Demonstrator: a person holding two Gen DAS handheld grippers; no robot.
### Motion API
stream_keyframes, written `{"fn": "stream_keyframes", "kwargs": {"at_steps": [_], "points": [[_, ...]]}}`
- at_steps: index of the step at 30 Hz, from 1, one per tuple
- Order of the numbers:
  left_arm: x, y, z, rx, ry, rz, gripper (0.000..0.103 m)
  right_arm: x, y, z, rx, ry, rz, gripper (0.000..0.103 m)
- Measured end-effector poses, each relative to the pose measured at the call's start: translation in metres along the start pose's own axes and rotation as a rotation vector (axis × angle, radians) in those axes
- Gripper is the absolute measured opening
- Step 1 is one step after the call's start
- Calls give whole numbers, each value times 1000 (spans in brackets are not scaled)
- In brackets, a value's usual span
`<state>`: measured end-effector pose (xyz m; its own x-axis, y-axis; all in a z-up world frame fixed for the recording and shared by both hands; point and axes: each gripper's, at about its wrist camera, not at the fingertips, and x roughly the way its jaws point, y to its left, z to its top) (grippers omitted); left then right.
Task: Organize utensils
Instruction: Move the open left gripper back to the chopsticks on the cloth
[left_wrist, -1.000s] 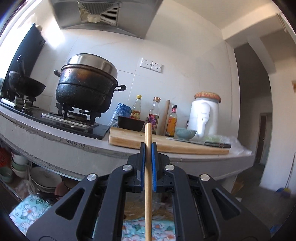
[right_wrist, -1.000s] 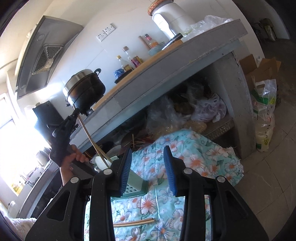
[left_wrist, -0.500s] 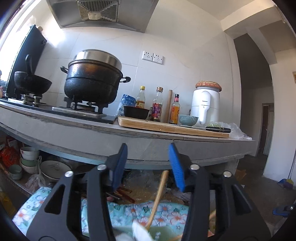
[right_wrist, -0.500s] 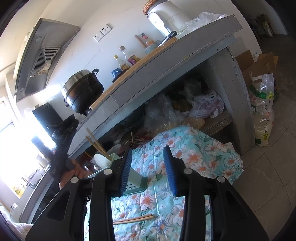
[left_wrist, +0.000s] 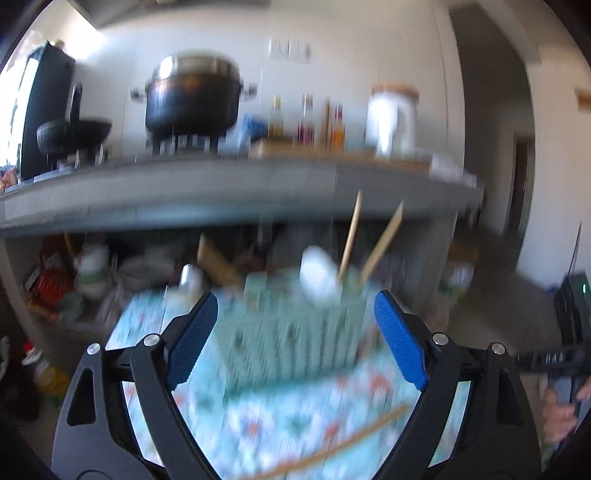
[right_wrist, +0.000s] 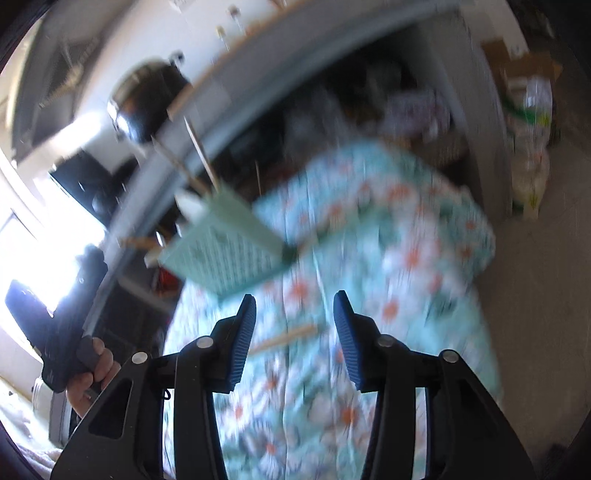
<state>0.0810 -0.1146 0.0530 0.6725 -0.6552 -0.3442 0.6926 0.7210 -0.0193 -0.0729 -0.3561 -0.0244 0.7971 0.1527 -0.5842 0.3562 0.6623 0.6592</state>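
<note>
A pale green slotted utensil holder (left_wrist: 295, 328) stands on a floral cloth (left_wrist: 258, 435). Two wooden chopsticks (left_wrist: 380, 247) and a white spoon (left_wrist: 317, 277) stick out of its top. My left gripper (left_wrist: 291, 339) faces the holder with its jaws opening wide and nothing pressed between the pads. More chopsticks (left_wrist: 347, 443) lie flat on the cloth in front of the holder. In the right wrist view the holder (right_wrist: 225, 254) is at upper left. My right gripper (right_wrist: 293, 336) hovers above the lying chopsticks (right_wrist: 284, 338), jaws opening, touching nothing. Both views are blurred.
A grey counter (left_wrist: 221, 192) overhangs the cloth, with a black pot (left_wrist: 192, 99), bottles and a white jug on it. Bowls and plates (left_wrist: 92, 269) fill the shelf underneath. Bags and a cardboard box (right_wrist: 528, 110) stand on the floor to the right. A hand (right_wrist: 92, 373) holds the other gripper's handle.
My left gripper let go of the chopstick, which now stands in the holder, then opened wide and dropped lower. My right gripper sank toward the chopsticks on the cloth and opened a little.
</note>
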Motion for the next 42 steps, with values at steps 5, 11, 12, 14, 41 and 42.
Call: {"fn": "stream_keyframes", "kwargs": {"at_steps": [5, 11, 12, 14, 41, 42], "points": [[2, 2, -51, 43, 172, 12, 83, 23, 1, -31, 32, 112, 2, 44], [17, -26, -95, 243, 300, 41, 83, 27, -15, -34, 101, 128, -31, 44], [18, -31, -98, 269, 301, 45, 83, 26, -18, -34, 114, 128, -32, 44], [21, -39, -107, 336, 306, 50, 83, 25, -25, -32, 135, 128, -31, 44], [53, -95, -161, 940, 362, 93, 8, 34, -46, -36, 232, 153, 14, 44], [50, -94, -160, 934, 367, 86, 8, 34, -46, -36, 231, 153, 14, 44]]}}
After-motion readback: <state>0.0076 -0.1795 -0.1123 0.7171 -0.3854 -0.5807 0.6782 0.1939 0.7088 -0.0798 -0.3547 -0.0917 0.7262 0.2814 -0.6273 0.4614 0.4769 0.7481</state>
